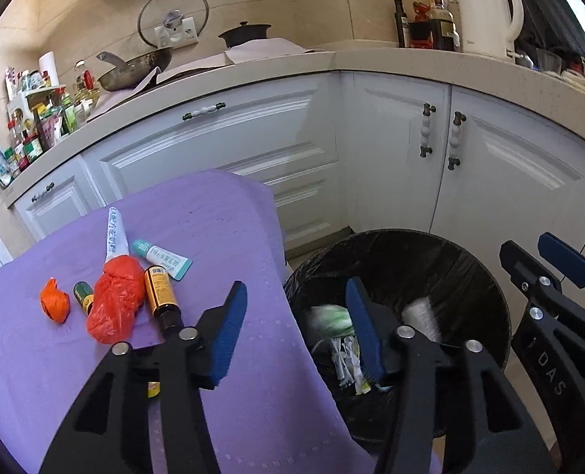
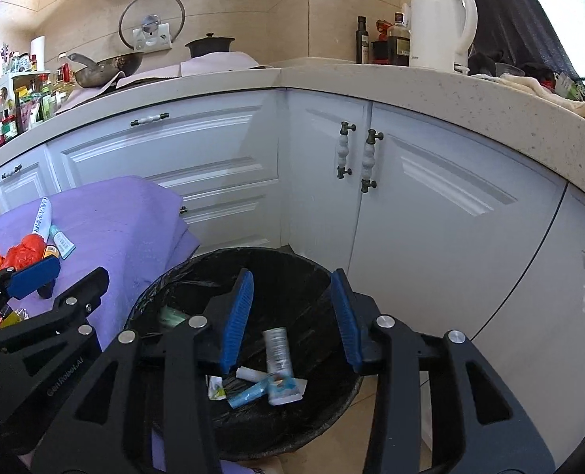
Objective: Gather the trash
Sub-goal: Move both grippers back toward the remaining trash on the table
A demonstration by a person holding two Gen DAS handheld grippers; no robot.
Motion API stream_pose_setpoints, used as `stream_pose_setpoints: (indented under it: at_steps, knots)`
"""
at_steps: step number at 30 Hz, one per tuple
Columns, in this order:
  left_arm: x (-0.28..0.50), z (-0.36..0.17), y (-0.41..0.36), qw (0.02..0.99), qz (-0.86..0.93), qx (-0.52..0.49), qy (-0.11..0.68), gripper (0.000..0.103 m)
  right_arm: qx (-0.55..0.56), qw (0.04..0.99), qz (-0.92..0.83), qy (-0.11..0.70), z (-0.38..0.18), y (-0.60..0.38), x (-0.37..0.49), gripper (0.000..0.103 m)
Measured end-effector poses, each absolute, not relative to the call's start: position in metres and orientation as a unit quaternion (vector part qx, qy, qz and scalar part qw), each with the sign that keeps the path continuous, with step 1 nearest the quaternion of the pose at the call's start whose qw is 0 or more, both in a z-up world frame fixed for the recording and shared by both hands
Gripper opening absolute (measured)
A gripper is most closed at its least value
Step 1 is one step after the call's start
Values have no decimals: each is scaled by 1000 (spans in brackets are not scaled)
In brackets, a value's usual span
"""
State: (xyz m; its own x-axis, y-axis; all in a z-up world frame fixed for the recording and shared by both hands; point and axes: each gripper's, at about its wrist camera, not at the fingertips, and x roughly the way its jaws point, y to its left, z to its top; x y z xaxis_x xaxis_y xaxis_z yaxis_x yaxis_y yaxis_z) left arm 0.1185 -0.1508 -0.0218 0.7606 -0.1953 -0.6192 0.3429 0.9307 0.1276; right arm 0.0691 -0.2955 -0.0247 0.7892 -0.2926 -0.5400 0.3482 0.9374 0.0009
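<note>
Left wrist view: the left gripper [image 1: 296,328] stands part open and empty over the edge of the purple cloth [image 1: 197,229] and the black bin [image 1: 442,260]; a red bag [image 1: 114,304], brown bottle [image 1: 160,288] and tubes lie at ten o'clock. Right wrist view: the right gripper [image 2: 290,316] hangs above the bin [image 2: 292,272], jaws apart and empty, with a grey tube [image 2: 278,349] and wrappers inside at six o'clock.

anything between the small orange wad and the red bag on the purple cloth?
Yes: a small green battery lies between the orange wad and the red bag on the purple cloth, seen in the left wrist view.
</note>
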Motion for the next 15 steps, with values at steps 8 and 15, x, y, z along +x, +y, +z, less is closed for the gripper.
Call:
stream_pose_setpoints:
  at_steps: [8,15]
  knots:
    - [111,-11,-122,935,-127,109,312,54,62,947,-142,282,-18,-269,63,40]
    - [102,-2,-68,943,-80,103,305,55,65,951,-89,290,-13,-224,64,40]
